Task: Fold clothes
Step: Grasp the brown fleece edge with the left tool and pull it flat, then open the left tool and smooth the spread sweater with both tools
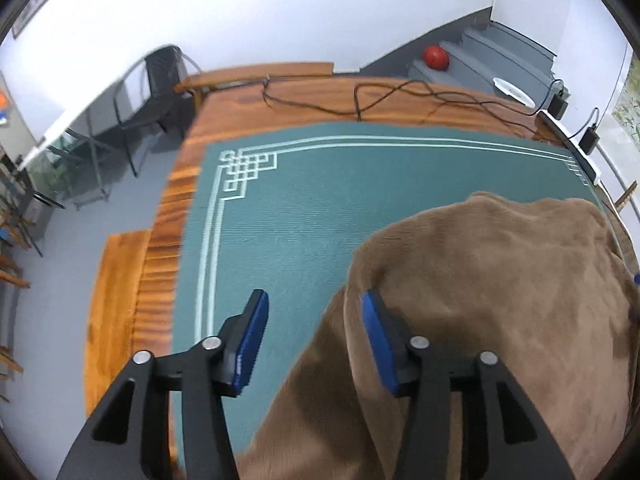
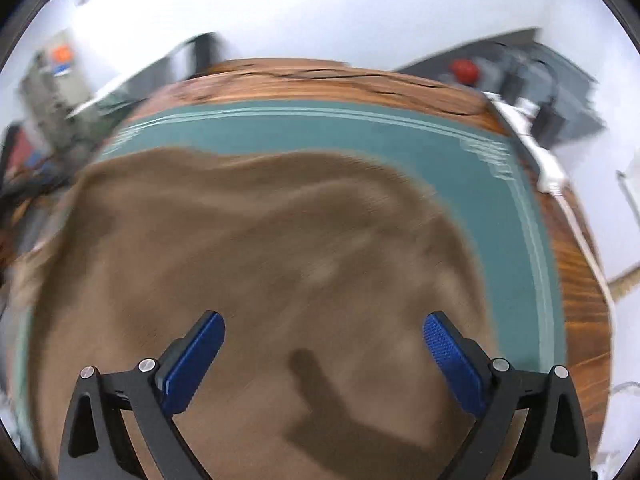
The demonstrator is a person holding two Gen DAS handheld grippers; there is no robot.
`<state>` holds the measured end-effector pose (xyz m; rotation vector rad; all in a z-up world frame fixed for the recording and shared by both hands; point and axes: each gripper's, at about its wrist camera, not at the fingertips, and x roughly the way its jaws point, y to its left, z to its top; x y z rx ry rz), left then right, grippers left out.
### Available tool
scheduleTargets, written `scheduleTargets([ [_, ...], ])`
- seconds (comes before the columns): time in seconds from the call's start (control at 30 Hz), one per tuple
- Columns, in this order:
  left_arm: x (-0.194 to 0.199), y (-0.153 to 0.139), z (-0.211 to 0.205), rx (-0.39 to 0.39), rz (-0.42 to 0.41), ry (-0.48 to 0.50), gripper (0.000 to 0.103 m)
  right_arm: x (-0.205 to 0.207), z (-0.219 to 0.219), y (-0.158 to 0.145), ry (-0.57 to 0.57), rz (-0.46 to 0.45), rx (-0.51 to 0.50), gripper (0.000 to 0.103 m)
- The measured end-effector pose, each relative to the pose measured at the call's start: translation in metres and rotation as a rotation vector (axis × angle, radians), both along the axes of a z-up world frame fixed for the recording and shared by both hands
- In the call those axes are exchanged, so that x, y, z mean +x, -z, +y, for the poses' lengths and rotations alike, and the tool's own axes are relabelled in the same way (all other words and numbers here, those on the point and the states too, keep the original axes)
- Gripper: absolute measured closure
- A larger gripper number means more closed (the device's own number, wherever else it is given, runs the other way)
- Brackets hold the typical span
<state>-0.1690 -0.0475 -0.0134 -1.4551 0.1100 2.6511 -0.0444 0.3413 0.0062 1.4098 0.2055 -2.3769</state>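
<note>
A brown fleece garment (image 1: 492, 280) lies in soft folds on a green mat (image 1: 288, 208) that covers a wooden table (image 1: 304, 100). In the left wrist view it fills the lower right, and its left edge runs down between the fingers. My left gripper (image 1: 314, 296) hangs above that edge, open, with its blue pads clear of the cloth. In the blurred right wrist view the brown garment (image 2: 256, 240) covers most of the green mat (image 2: 472, 168). My right gripper (image 2: 324, 317) stands wide open over the cloth with nothing between its pads, and its shadow falls on the fabric.
Black cables (image 1: 384, 100) run along the table's far edge. A white power strip (image 2: 550, 168) lies on the right side. A wooden bench (image 1: 116, 304) stands left of the table, with a dark chair (image 1: 160, 76) beyond. A red ball (image 1: 436, 56) sits on grey stairs.
</note>
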Motion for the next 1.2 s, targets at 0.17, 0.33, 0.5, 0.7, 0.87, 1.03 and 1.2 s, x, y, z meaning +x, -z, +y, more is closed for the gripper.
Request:
scheduleTargets([
  [0.17,0.074,-0.01,0.037,0.028,-0.038,0.125,0.027,0.084,-0.033,0.013,-0.23,-0.135,0.026,0.001],
  [0.33,0.149,0.012,0.086,0.024,-0.153,0.272,0.026,0.148,-0.042,0.038,-0.34,-0.227,0.118,0.001],
  [0.5,0.21,0.048,0.112,-0.017,-0.26,0.31,0.026,0.194,-0.033,0.06,-0.405,-0.284,0.193,0.001],
  [0.7,0.236,0.063,0.105,-0.073,-0.271,0.216,0.025,0.231,-0.008,0.063,-0.409,-0.199,0.242,0.001],
  [0.87,0.263,0.032,0.11,-0.039,-0.198,0.177,0.025,0.247,0.01,0.061,-0.381,-0.194,0.238,0.001],
  [1.03,0.3,0.024,0.145,-0.031,-0.18,0.242,0.022,0.262,0.013,0.034,-0.355,-0.123,0.161,0.001],
  [1.2,0.32,0.047,0.168,-0.038,-0.224,0.243,0.022,0.287,0.007,0.031,-0.423,-0.131,0.108,0.001],
])
